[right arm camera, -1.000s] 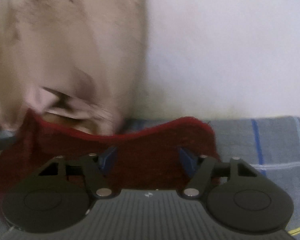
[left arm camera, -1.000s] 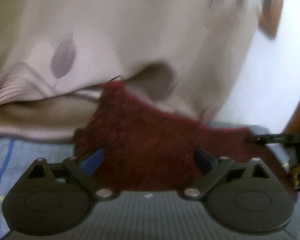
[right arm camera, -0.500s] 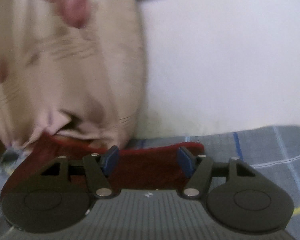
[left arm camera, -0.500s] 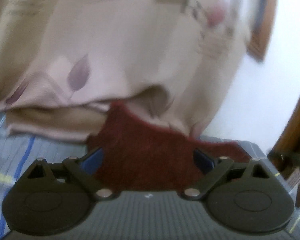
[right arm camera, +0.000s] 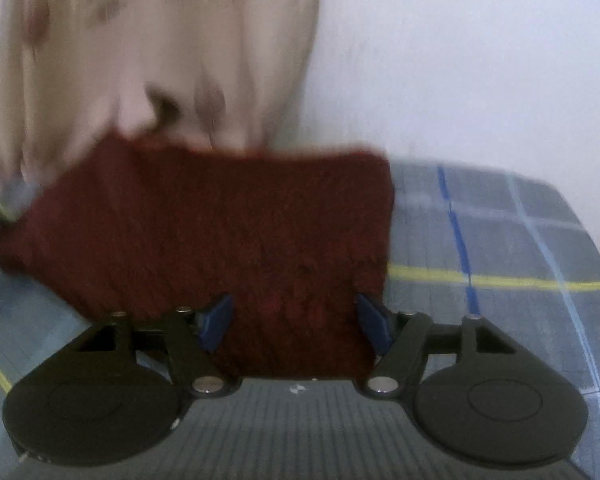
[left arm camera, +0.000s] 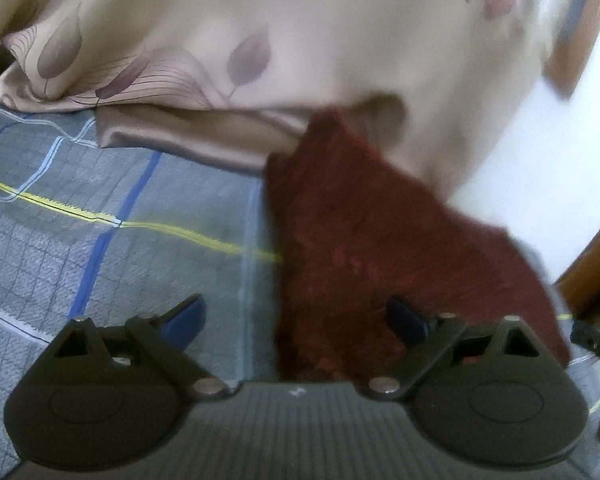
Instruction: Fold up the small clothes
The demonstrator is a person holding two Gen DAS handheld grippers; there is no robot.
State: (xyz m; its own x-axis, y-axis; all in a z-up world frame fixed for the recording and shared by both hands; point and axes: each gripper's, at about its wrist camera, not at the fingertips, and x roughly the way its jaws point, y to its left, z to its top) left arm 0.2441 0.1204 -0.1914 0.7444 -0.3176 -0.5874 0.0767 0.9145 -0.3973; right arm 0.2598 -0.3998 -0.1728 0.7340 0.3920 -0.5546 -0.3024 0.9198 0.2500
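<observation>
Left wrist view first: compared to a second ago there's way more of the checked bedsheet (left arm camera: 112, 248) showing, and the dark red cloth (left arm camera: 380, 264) now sits over on the right half instead of filling the middle. The left gripper (left arm camera: 296, 320) has its fingers spread wide apart, the left pad over bare sheet and the right pad over the cloth, so it's not pinching anything. The cloth's left edge runs pretty much straight up between the fingers, its far corner tucked against the beige curtain (left arm camera: 260, 40), and there's open sheet off to the left. Right wrist view: the cloth (right arm camera: 220, 232) takes up a lot more of the frame than before, with its far edge against the curtain (right arm camera: 160, 52) and its right edge stopping short of bare sheet (right arm camera: 500, 240). The right gripper (right arm camera: 296, 320) is also spread, with the near cloth edge between the two pads, not clamped. White wall (right arm camera: 480, 60) behind.
</observation>
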